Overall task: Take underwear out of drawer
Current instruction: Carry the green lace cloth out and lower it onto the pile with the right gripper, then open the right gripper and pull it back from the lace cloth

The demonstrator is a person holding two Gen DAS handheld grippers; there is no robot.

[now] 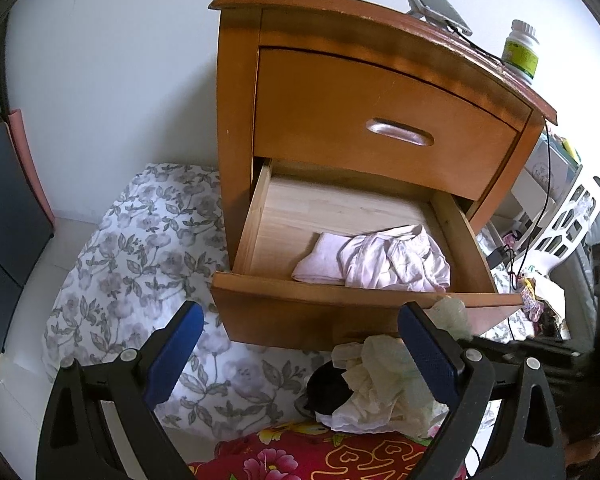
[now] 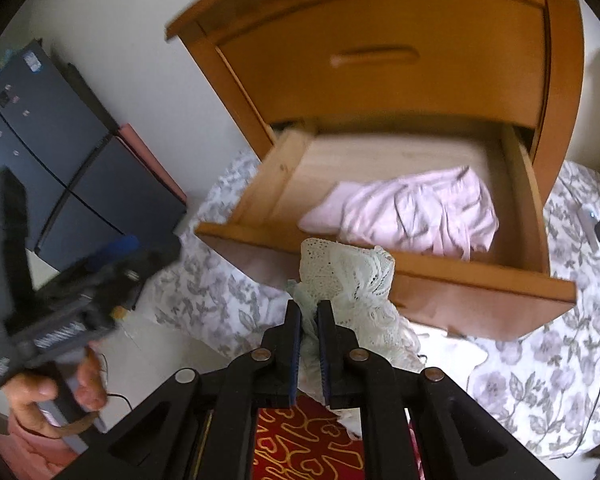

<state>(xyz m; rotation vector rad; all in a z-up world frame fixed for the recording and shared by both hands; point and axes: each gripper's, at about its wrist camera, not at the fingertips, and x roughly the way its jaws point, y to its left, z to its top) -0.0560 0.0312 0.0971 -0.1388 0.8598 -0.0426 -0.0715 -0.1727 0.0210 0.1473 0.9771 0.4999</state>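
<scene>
1. underwear: one white lacy cotton piece [image 2: 348, 280] is out of the open lower wooden drawer [image 1: 364, 300], clenched in the right gripper [image 2: 309, 320] jaws just in front of the drawer face.
2. pale pink crumpled underwear [image 1: 380, 260] remains inside the drawer, front right.
3. left gripper [image 1: 300, 344] jaws released wide, holding nothing, below the drawer front.
4. step: carrying the extracted piece away. next likely calls for dropping it on the floral-print bedding [image 1: 140, 260], then reaching for the pink one.

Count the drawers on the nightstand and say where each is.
2. The upper drawer is shut, just under the top. The lower drawer is pulled open, with pink clothes inside. Any drawer lower down would be hidden.
</scene>
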